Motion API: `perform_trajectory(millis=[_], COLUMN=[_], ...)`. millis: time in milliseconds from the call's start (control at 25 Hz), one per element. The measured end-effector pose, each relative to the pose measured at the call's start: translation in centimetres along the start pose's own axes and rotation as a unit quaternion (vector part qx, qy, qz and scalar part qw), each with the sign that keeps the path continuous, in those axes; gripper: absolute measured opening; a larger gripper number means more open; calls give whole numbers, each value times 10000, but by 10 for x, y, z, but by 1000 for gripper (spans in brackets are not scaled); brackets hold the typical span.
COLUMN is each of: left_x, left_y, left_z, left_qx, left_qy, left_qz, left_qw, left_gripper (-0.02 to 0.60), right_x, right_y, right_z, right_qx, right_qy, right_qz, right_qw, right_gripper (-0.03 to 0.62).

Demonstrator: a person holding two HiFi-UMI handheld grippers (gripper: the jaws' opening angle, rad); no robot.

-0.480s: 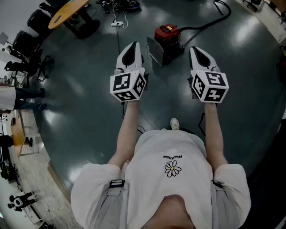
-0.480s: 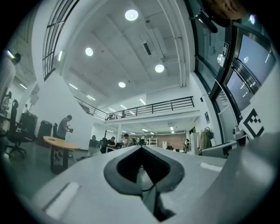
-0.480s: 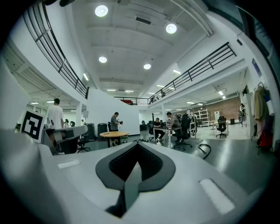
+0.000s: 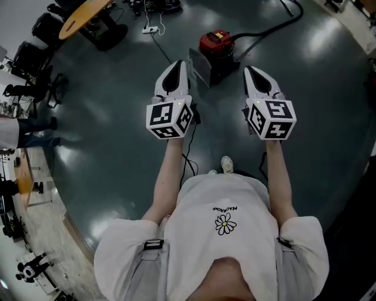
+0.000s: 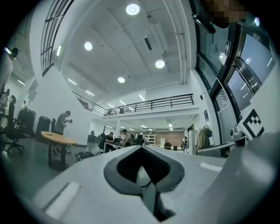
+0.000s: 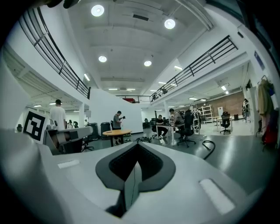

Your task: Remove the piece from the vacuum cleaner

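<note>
**A:** Tools first: how do they stand?

**B:** The left tool (image 5: 141, 175) has its jaws pressed together with nothing between them. The right tool (image 6: 132, 177) is the same, its jaws meeting in a thin seam that holds nothing.

**A:** And seen from the head?

**B:** Both are held out ahead of the person's chest on straight arms, side by side and apart, noses pointing away. Each carries a marker cube at its rear, the left cube (image 4: 168, 117) and the right cube (image 4: 270, 117).

**A:** Where is the task's thing?

**B:** The red vacuum cleaner (image 4: 216, 42) stands on the dark floor (image 4: 117, 123), beyond the two noses and between them, touching neither tool. A flat grey panel (image 4: 201, 67) stands tilted at its near side, closer to the left tool. I cannot tell whether it is fastened on or only leaning there. A black hose (image 4: 267, 30) runs from the vacuum's right side to the top edge.

**A:** Farther out?

**B:** A white shoe (image 4: 227, 163) shows between the forearms. A white power strip (image 4: 151, 29) lies past the vacuum cleaner, and black office chairs (image 4: 44, 26) stand at the upper left. The gripper views look level across a big hall under round ceiling lights (image 6: 97, 10). One person stands (image 6: 118, 120) well apart from the tools, and others sit (image 6: 175, 119) farther back.
</note>
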State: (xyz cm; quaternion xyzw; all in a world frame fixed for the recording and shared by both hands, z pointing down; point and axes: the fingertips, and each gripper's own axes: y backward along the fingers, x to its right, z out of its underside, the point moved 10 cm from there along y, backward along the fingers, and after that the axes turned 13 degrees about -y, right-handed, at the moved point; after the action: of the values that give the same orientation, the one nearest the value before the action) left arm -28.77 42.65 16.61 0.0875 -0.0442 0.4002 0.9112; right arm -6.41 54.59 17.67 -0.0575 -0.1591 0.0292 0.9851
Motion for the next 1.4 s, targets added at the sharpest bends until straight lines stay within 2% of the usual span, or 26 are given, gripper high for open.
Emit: perform_trajectory(millis=[440, 640, 1000, 1400], left_x=[23, 19, -37, -143], left_y=[-57, -84, -188, -292], left_z=[30, 64, 128, 178], left_qx=[-325, -536, -786, -1201], left_qy=[2, 119, 497, 831], left_qz=[-251, -304, -363, -513], left_qw=[9992, 9980, 9950, 9879], left_gripper=[0, 1, 1, 1], right_x=[66, 94, 130, 129], right_y=[-41, -80, -202, -361], right_z=[1, 15, 23, 9], right_qx=[-332, -561, -1089, -1518], right_qy=[52, 20, 218, 417], right_qz=[-174, -148, -134, -186], right_qw=[9993, 9983, 9937, 9874], right_gripper=[23, 23, 23, 23])
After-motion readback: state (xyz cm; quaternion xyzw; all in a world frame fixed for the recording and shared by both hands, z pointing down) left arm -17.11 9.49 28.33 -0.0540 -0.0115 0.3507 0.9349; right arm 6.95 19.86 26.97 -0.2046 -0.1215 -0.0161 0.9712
